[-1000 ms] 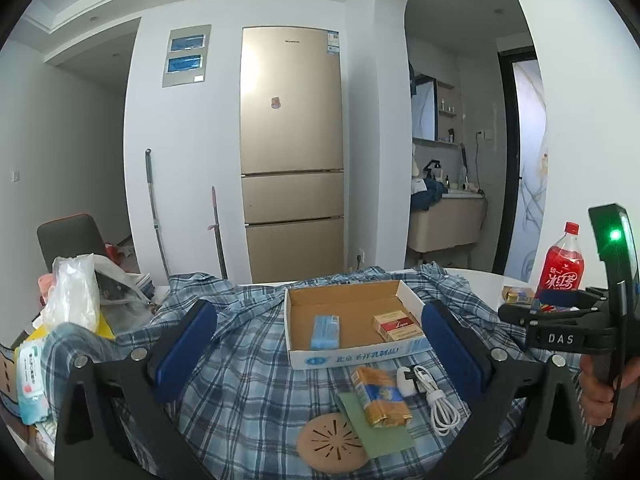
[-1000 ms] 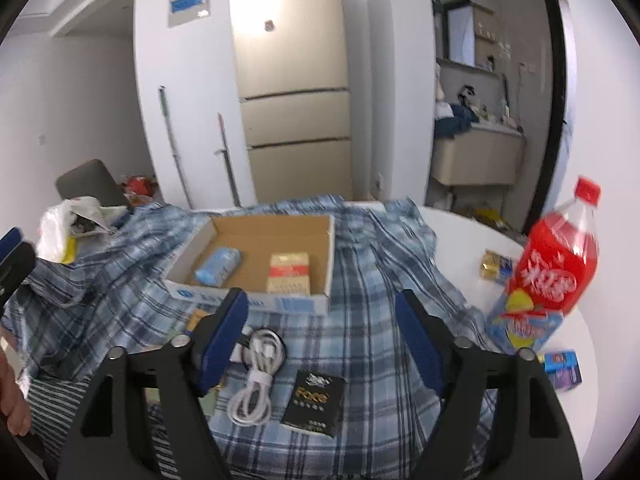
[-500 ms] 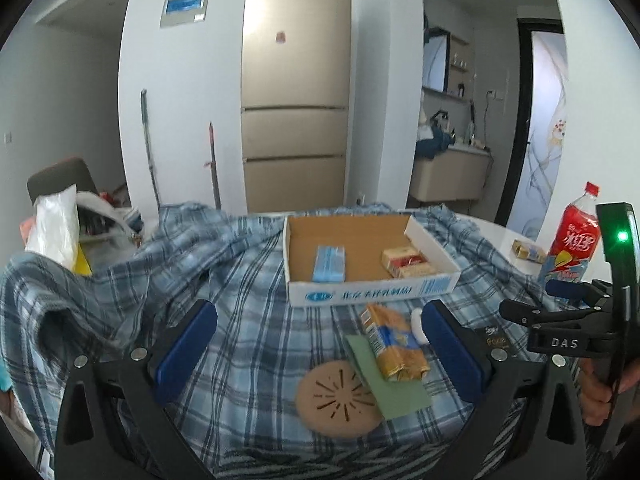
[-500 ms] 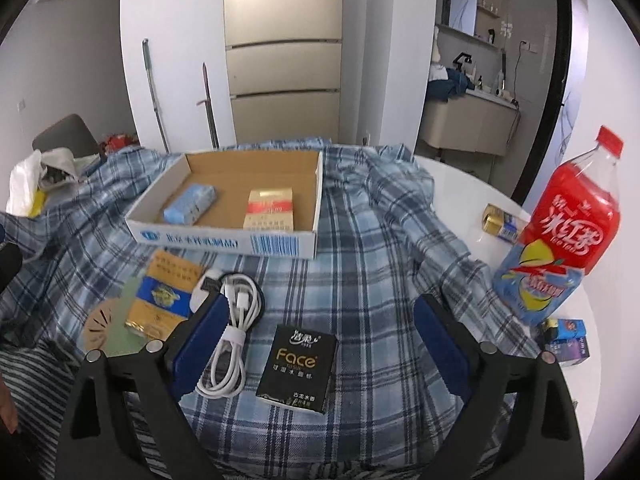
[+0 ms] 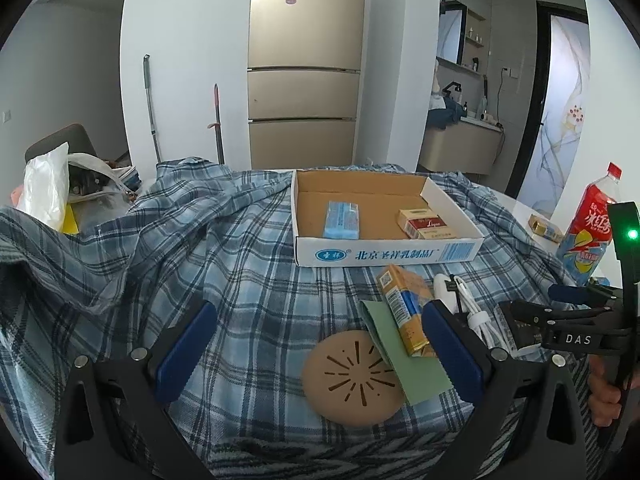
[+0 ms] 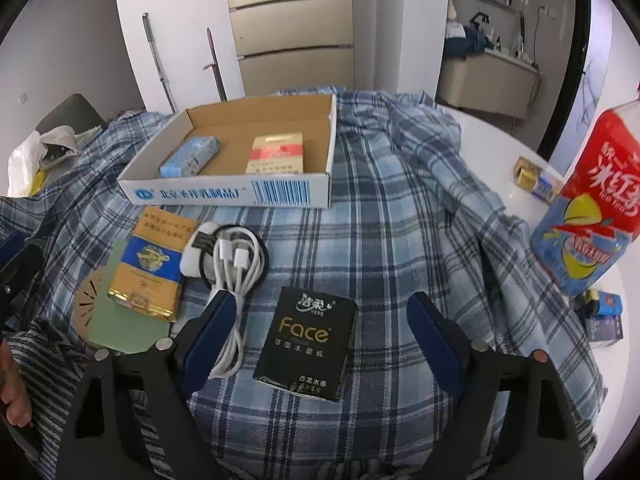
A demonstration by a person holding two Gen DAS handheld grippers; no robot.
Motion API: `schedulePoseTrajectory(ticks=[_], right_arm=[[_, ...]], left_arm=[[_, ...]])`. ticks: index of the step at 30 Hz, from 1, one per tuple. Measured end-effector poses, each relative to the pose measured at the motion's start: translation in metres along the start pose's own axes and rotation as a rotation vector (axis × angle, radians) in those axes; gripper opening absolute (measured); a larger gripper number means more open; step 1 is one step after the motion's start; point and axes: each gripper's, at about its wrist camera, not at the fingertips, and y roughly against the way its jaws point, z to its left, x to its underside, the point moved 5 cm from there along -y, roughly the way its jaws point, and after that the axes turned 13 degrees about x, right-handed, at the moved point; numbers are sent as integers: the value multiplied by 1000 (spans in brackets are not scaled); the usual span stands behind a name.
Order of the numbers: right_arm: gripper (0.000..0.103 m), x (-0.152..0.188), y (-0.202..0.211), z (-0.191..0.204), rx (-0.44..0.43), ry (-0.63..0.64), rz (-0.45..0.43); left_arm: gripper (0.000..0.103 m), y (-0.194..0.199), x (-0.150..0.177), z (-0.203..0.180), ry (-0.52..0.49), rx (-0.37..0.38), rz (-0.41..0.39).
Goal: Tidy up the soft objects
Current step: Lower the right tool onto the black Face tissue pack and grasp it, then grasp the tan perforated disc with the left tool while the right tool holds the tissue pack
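Observation:
A black "Face" tissue pack lies on the blue plaid cloth, between the fingers of my open right gripper, which hangs just above it. An open cardboard box holds a blue tissue pack and a red-and-cream pack; the box also shows in the right wrist view. My left gripper is open and empty over the cloth, near a tan round disc and a green card. A gold-and-blue pack lies in front of the box.
A white coiled cable with a charger lies left of the black pack. A red drink bottle stands at the right on the white table, with small boxes beside it. Bags are piled at the far left.
Both grippers have come down and forward toward the cloth. The right gripper now straddles the black tissue pack. Both stay open.

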Motion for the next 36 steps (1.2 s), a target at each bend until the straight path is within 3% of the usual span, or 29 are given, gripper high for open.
schedulePoseTrajectory(ticks=[15,18,24,31,36], right_arm=[[63,11,-19,7,17,50,116],[46,13,-22,8,15,53,134],[45,12,-16,8,0,51,103],[46,11,-13,7,-8,48,95],[46,11,-12,7,-14,48,93]], left_arm=[[103,-2,1,4,20,-7,17],[103,-9,5,7,27,-18,64],[103,-17,10,18,77,-46,112],[68,-31,21,28,126,-45,205],[66,-46,31,6,15,4,298]])
